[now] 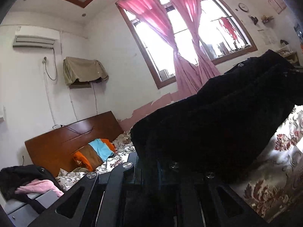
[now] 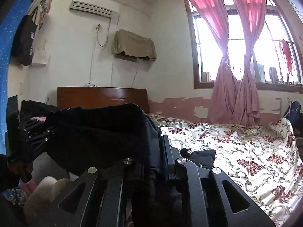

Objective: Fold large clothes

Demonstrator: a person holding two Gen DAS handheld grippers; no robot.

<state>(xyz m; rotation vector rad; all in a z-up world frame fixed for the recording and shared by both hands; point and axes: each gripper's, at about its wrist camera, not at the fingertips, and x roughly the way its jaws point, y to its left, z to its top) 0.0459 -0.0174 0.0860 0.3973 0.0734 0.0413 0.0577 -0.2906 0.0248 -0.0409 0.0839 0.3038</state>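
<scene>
My fingertips are hidden under the black garment [image 1: 217, 117]. My left gripper [image 1: 157, 162] and right gripper [image 2: 151, 151] are each clamped on it, stretched dark and featureless above the floral bedsheet [image 2: 246, 151].

White walls [image 2: 166, 37], pink paint peeling low down. Arched wood-framed window [image 2: 244, 56], bright daylight, pink curtains [image 2: 236, 75] knotted mid-length. Wall air conditioner [image 2: 90, 9] near ceiling. Wooden headboard [image 2: 102, 96], floral bedsheet [image 2: 246, 151] across bed. Wall clock [image 1: 243, 7] right of window.
</scene>
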